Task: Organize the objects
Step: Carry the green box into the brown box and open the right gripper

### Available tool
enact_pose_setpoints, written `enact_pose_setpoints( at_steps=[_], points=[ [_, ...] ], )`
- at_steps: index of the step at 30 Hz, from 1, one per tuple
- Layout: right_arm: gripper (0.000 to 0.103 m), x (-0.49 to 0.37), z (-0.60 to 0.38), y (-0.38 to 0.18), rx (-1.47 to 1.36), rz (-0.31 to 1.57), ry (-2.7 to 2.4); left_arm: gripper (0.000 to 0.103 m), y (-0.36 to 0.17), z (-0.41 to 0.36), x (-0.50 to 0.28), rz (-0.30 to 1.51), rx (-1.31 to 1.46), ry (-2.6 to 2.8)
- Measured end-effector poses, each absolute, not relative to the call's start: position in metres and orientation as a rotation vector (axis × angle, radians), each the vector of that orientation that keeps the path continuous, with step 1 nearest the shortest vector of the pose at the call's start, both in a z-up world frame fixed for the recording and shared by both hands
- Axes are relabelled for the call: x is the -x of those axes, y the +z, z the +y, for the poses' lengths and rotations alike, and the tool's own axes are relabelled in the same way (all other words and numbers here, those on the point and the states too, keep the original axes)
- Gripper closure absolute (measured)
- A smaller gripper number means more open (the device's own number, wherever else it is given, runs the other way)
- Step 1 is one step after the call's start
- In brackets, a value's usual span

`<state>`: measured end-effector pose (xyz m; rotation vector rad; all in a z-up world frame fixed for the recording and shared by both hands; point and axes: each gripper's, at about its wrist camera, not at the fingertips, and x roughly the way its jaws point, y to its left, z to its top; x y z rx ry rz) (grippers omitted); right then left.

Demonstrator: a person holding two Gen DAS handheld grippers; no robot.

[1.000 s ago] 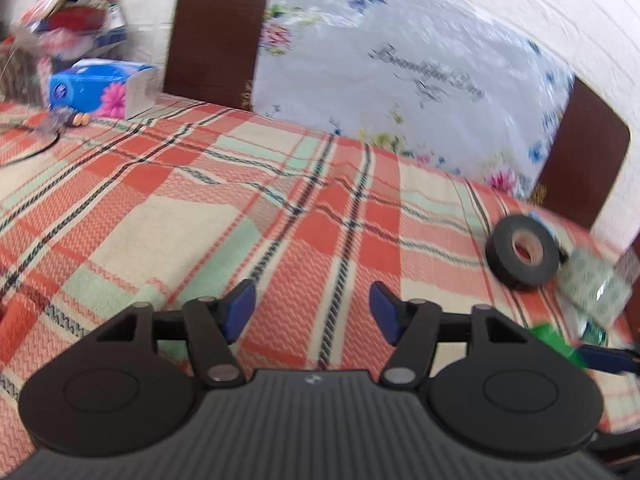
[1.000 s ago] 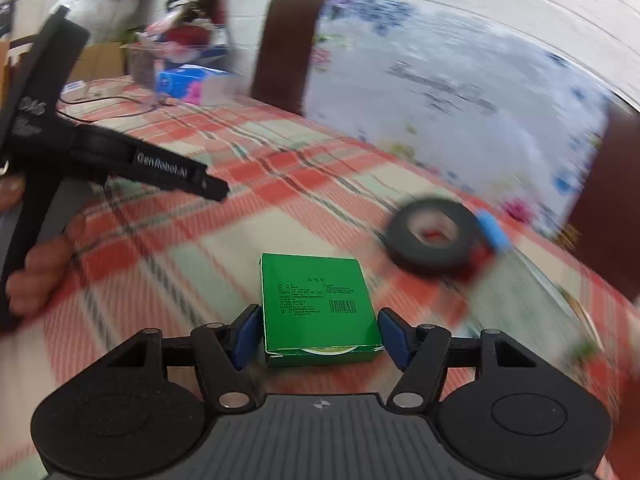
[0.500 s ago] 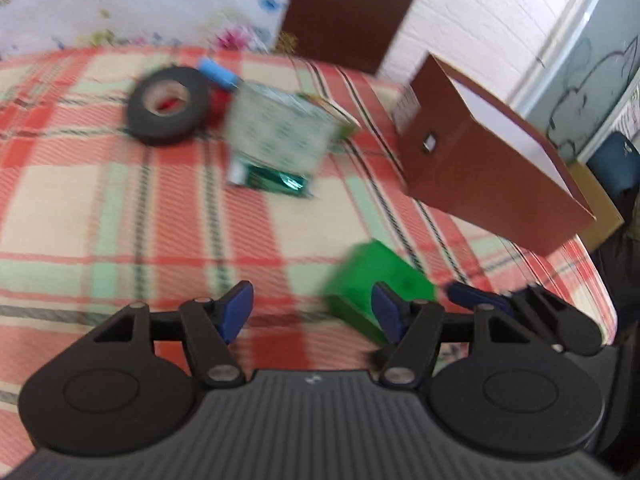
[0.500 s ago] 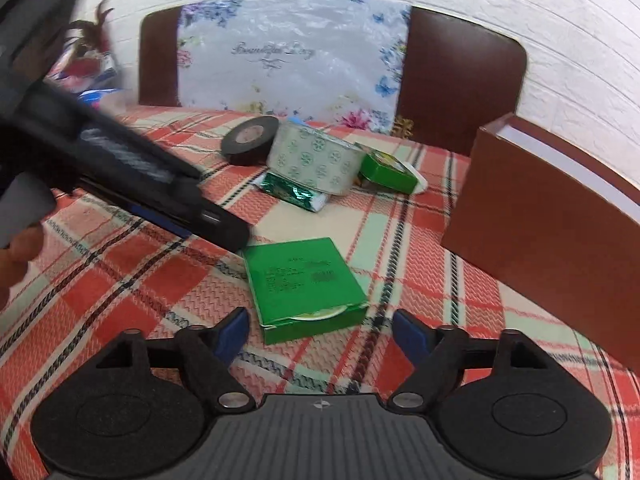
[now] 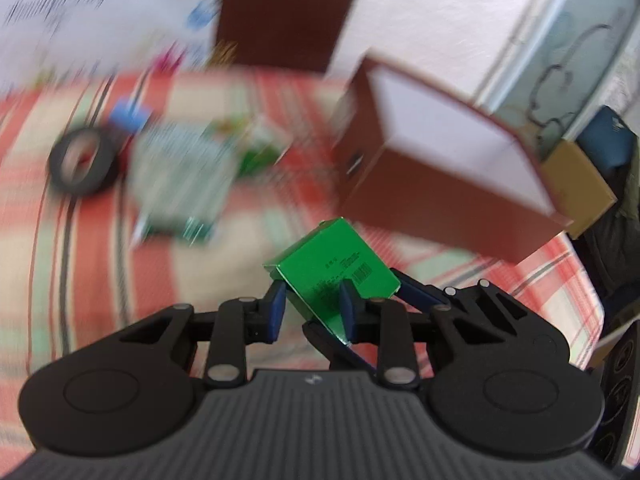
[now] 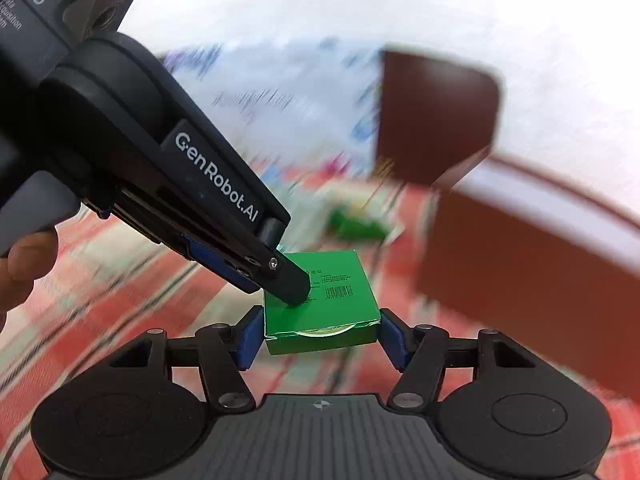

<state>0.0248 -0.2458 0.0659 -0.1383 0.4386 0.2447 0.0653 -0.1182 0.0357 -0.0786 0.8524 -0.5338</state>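
Observation:
A flat green box (image 5: 335,268) is held up off the checked tablecloth, tilted. My left gripper (image 5: 310,307) is shut on its edge, one pad over the top face. My right gripper (image 6: 320,332) is shut on the same green box (image 6: 328,300) across its width, a blue pad at each side. From the right wrist view the left gripper's finger (image 6: 288,280) presses on the box's top. A brown open box (image 5: 432,176) with a white inside stands just beyond, to the right.
A black tape roll (image 5: 82,166), a patterned round tin (image 5: 180,180) and another green packet (image 5: 256,158) lie blurred at the left back. A brown chair back (image 5: 284,12) stands behind the table. The table's right edge (image 5: 580,280) is close.
Both grippers have closed on the green box and raised it from the cloth. The left gripper swung right toward the brown box. Both views are now motion-blurred.

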Motion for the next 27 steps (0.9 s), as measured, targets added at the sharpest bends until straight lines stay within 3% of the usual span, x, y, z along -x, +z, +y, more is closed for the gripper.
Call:
enact_pose_setpoints(
  at_steps=[8,15,17,27],
  points=[
    [0.043,-0.064,-0.304,0.125,0.095,0.264,0.068,0.072,0.09,-0.191,-0.102,0.657,-0.012,-0.642],
    [0.041,-0.116,-0.324,0.108,0.071,0.324,0.007,0.072,0.072,-0.223,-0.132,0.664,-0.087,-0.615],
    [0.036,-0.124,-0.323,0.101,0.081,0.342,-0.008,0.072,0.069,-0.227,-0.135,0.667,-0.11,-0.579],
    [0.035,-0.106,-0.333,0.099,0.044,0.327,-0.015,0.069,0.072,-0.215,-0.113,0.621,-0.15,-0.557]
  ],
)
